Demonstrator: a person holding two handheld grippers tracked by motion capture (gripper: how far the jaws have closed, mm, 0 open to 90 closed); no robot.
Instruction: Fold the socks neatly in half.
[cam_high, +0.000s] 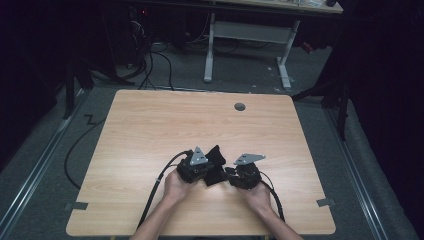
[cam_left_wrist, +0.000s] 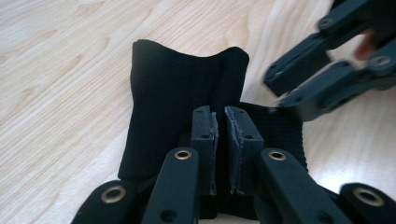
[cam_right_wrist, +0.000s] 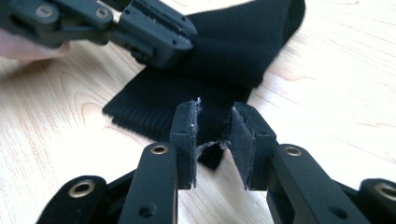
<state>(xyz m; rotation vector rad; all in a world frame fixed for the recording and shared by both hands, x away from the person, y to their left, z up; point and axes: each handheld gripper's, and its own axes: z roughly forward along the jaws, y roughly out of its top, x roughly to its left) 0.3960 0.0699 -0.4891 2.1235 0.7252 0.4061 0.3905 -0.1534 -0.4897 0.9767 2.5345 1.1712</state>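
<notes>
A black ribbed cloth (cam_high: 216, 159) lies crumpled on the wooden table (cam_high: 150, 130), near its front middle. My left gripper (cam_high: 209, 171) comes at it from the left, and in the left gripper view the gripper (cam_left_wrist: 220, 119) has its pads nearly together, pinching a fold of the cloth (cam_left_wrist: 173, 88). My right gripper (cam_high: 228, 173) meets the cloth from the right. In the right gripper view the gripper (cam_right_wrist: 214, 121) stands open, with a corner of the cloth (cam_right_wrist: 233, 51) lying between the pads without being pressed. The left gripper (cam_right_wrist: 161, 39) rests on the cloth's far part.
A round cable hole (cam_high: 240, 106) sits near the table's far edge. Grey tape tabs mark the front corners (cam_high: 76, 205) (cam_high: 326, 202). Beyond the table stand a white desk frame (cam_high: 210, 45) and floor cables (cam_high: 150, 65). Bare wood surrounds the cloth.
</notes>
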